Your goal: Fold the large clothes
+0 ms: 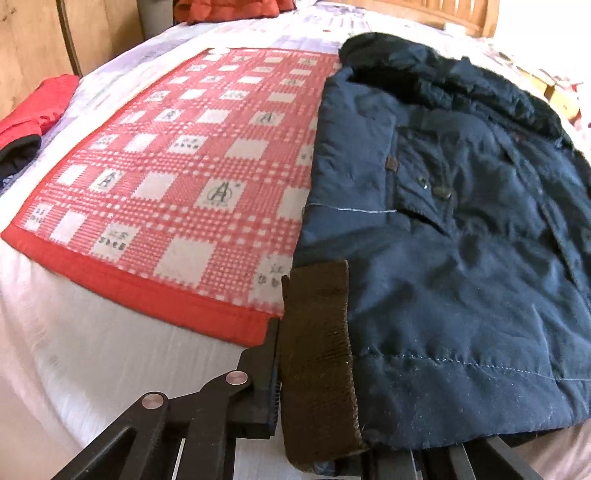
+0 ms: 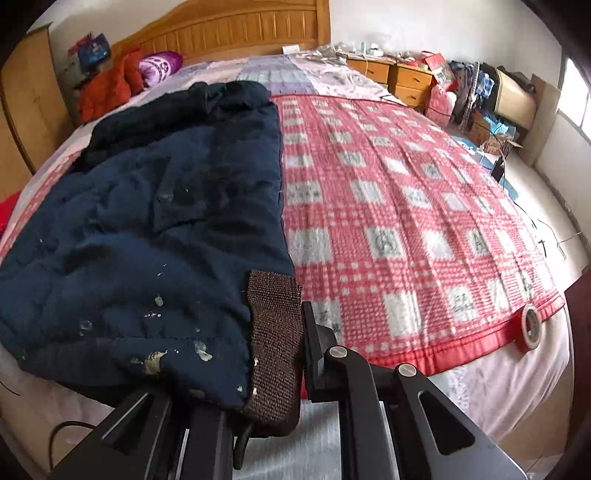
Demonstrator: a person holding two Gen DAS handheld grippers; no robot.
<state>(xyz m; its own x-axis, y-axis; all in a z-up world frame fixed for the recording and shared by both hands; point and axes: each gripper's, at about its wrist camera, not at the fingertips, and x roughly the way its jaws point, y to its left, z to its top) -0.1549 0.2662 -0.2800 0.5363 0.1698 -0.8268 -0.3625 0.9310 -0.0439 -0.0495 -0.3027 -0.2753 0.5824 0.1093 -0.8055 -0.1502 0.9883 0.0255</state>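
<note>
A dark navy padded jacket [image 1: 461,221] lies spread on a red-and-white checked blanket [image 1: 177,166] that covers the middle of the bed [image 1: 92,369]. In the left wrist view the jacket fills the right half of the frame, its dark collar at the upper right. A brown ribbed cuff [image 1: 317,362] at the near corner runs down the lower centre into the left gripper [image 1: 314,424], whose jaws are pinching it: one black finger [image 1: 266,391] presses the cuff's left edge, while the other is hidden under the cloth.

In the right wrist view the jacket occupies the left half of the frame, speckled with pale spots near its hem. Another brown ribbed cuff [image 2: 275,354] sits at the lower centre, clamped in the right gripper [image 2: 273,406]; a black finger [image 2: 314,350] lies against the cuff's right side, and the jaws are closed tight on the fabric. A roll of red tape [image 2: 530,326] rests at the blanket's edge, lower right. Red clothing [image 2: 107,86] is heaped at the upper left by the wooden headboard [image 2: 229,33].
</note>
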